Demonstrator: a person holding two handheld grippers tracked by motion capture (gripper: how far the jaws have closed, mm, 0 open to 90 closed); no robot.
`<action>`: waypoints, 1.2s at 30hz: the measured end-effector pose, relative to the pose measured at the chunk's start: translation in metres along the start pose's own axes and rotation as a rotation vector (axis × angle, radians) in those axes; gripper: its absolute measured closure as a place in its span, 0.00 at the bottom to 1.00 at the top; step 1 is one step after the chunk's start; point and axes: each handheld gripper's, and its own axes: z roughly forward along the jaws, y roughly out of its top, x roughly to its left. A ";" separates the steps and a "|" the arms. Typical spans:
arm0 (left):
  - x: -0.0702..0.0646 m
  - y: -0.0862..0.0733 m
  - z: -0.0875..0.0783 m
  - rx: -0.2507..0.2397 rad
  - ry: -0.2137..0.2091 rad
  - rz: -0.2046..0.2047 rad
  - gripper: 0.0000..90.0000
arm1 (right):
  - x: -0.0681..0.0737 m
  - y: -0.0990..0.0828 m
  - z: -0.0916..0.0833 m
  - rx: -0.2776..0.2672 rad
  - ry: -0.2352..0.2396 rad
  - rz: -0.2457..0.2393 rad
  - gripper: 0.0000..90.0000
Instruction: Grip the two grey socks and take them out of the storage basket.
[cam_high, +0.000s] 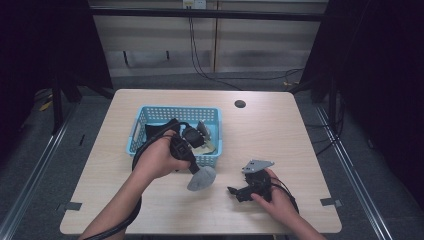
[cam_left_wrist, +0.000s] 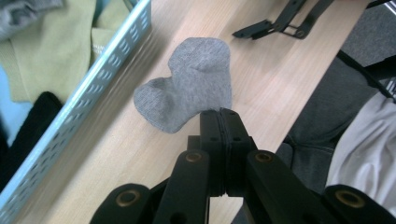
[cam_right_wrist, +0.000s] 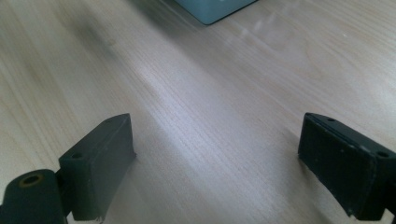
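A small grey sock (cam_high: 201, 178) hangs from my left gripper (cam_high: 193, 168) just in front of the blue basket (cam_high: 137, 131), low over the table. In the left gripper view the jaws are shut together on the sock's (cam_left_wrist: 191, 79) near edge, and my left gripper (cam_left_wrist: 219, 116) points down at the wood. My right gripper (cam_high: 234, 192) rests on the table to the right, held by a hand. Its jaws stand wide apart with only bare wood between them, as my right gripper (cam_right_wrist: 217, 156) shows in its own view.
The basket wall (cam_left_wrist: 70, 116) runs along the left, holding a yellow-green cloth (cam_left_wrist: 51, 51), a black cloth (cam_left_wrist: 28, 126) and a grey one. A basket corner (cam_right_wrist: 215, 9) sits ahead of the right jaws. A round cable hole (cam_high: 240, 104) lies at the table's back.
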 end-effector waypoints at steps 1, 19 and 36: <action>0.002 -0.002 0.006 0.002 -0.008 -0.003 0.99 | 0.000 0.000 0.000 0.000 0.000 0.001 0.11; 0.031 -0.001 0.002 -0.131 0.097 -0.085 0.57 | 0.000 0.000 0.000 0.000 0.000 -0.002 0.11; 0.099 0.026 0.026 -0.251 0.168 -0.221 0.34 | 0.000 0.000 0.000 0.001 0.000 0.001 0.11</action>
